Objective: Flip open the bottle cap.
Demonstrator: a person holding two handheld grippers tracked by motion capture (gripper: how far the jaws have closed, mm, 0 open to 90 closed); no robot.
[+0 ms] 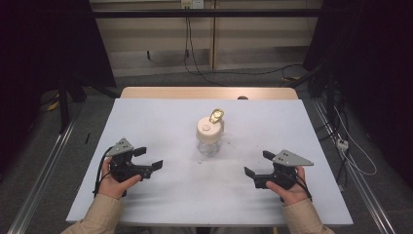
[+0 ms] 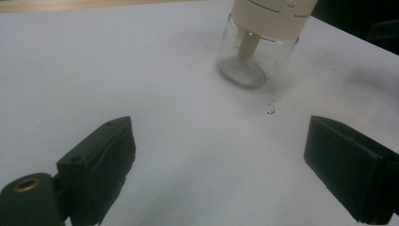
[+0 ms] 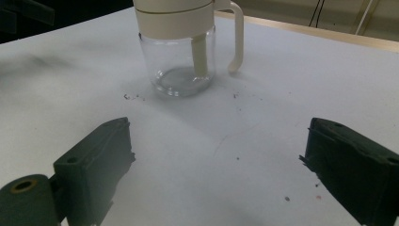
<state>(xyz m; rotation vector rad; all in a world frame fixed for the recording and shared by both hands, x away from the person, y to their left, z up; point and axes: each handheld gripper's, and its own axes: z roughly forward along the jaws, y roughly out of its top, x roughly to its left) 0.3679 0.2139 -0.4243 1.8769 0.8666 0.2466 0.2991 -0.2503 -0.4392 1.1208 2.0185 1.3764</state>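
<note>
Both forearms come in from the bottom of the high view, beige sleeves, one gripper in each hand. Left gripper [image 1: 147, 158] sits on the near left part of the white table [image 1: 160, 204], jaws spread wide with nothing between them. Right gripper [image 1: 258, 164] mirrors it on the near right, also released, jaws wide apart and holding nothing. Neither one touches anything but the tabletop.

Between them and a bit farther back stands the glass jar [image 1: 210, 145], upright, roughly mid-table. It's got a cream plastic lid [image 1: 210, 129] with a gold-coloured piece on top and a cream handle [image 3: 237, 40] hanging down one side. A cream tube [image 3: 199, 54] drops from the lid into the clear glass. Little dark specks [image 3: 130, 97] are scattered on the table by its base.
</note>
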